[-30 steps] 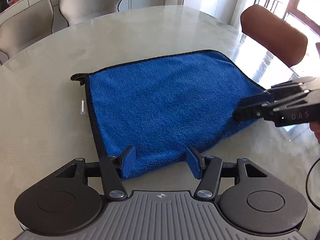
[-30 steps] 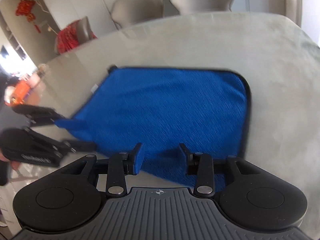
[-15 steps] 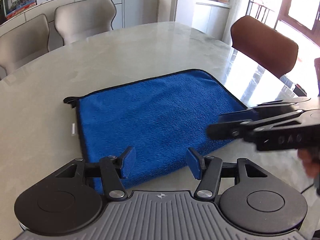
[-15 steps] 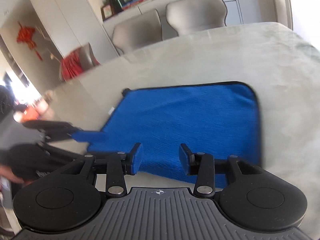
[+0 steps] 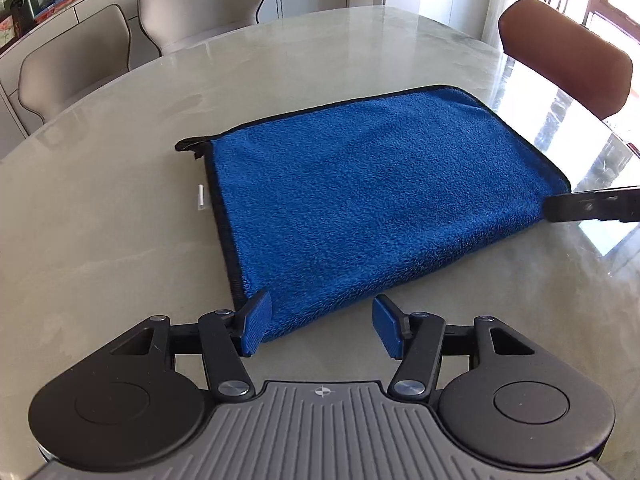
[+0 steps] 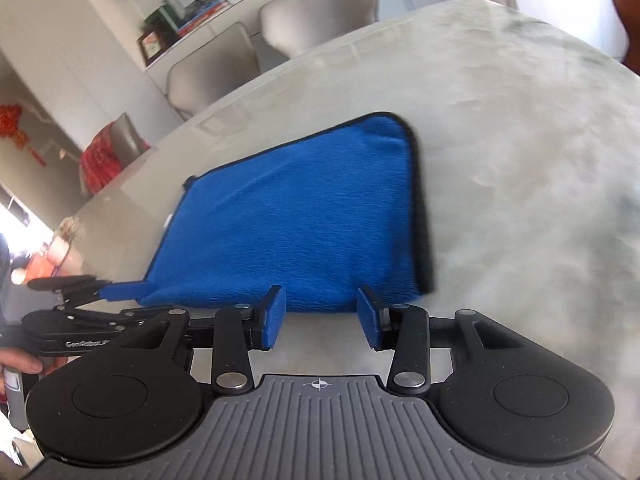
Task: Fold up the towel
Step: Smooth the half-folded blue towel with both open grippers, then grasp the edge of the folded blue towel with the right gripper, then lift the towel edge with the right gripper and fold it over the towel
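Observation:
A blue towel (image 5: 372,192) with a black hem lies flat, folded, on the pale marble table (image 5: 100,240). My left gripper (image 5: 322,330) hovers at the towel's near left corner, jaws open; the corner sits just beyond its left pad and nothing is pinched. In the right wrist view the towel (image 6: 296,216) lies ahead, and my right gripper (image 6: 322,318) stands open just short of its near edge. One black finger of the right gripper (image 5: 592,208) reaches the towel's right corner. The left gripper's fingers (image 6: 124,290) show at the towel's left corner.
Two beige chairs (image 5: 192,4) stand at the table's far side and a brown chair (image 5: 568,64) at the right. A small white tag (image 5: 200,196) lies beside the towel's left hem. A person's hand (image 6: 20,364) holds the left gripper's handle.
The right gripper has pulled back from over the towel's near edge to its right corner, and its view has rolled. The towel lies as before. The left gripper stays open.

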A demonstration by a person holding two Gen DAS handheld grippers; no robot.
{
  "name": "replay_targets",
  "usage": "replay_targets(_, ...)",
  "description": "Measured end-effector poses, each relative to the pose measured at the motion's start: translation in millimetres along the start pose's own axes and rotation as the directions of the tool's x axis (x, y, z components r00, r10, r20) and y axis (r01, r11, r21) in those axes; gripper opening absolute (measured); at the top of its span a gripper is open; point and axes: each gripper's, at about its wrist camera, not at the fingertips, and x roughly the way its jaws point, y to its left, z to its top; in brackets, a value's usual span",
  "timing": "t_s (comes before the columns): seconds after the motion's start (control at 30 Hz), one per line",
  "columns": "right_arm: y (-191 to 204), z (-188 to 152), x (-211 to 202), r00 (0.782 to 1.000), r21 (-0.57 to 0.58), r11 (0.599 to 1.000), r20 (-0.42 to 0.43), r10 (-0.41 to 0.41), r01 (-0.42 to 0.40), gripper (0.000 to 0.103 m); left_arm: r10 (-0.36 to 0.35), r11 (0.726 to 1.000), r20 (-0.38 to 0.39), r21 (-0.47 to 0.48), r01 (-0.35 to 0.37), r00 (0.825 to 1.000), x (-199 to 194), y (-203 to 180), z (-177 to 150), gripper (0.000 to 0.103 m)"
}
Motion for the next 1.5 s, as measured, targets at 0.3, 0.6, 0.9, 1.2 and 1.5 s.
replay_targets(0.3,-40.4,31.7,-1.2,0.996,0.165,0.984,0.071,0.05,-0.061,0.054,-0.026,0.999,0.044,-0.036,0.028,0.999,-8.5,3.9,18.0,0.06)
replay_targets(0.6,-75.1,51.7,29.1,0.978,0.306,0.93,0.018,0.208,-0.203,0.054,0.007,0.999,0.022,-0.035,-0.007,1.0,9.0,5.0,36.5,0.06)
replay_targets(0.9,-65.8,59.9,55.9,0.97,0.27,0.936,-0.025,0.243,-0.227,0.013,0.017,1.0,-0.006,-0.021,-0.017,1.0,21.7,4.8,42.9,0.06)
replay_targets(1.2,-44.3,74.3,37.7,0.951,0.285,0.91,0.016,0.31,-0.301,0.011,0.008,0.999,-0.006,-0.036,-0.008,1.0,21.6,9.3,38.7,0.063)
replay_targets(1.5,33.2,99.7,44.7,0.944,0.206,0.925,-0.018,0.33,-0.32,0.011,0.007,0.999,0.028,-0.051,-0.005,1.0,0.5,22.6,31.4,0.064)
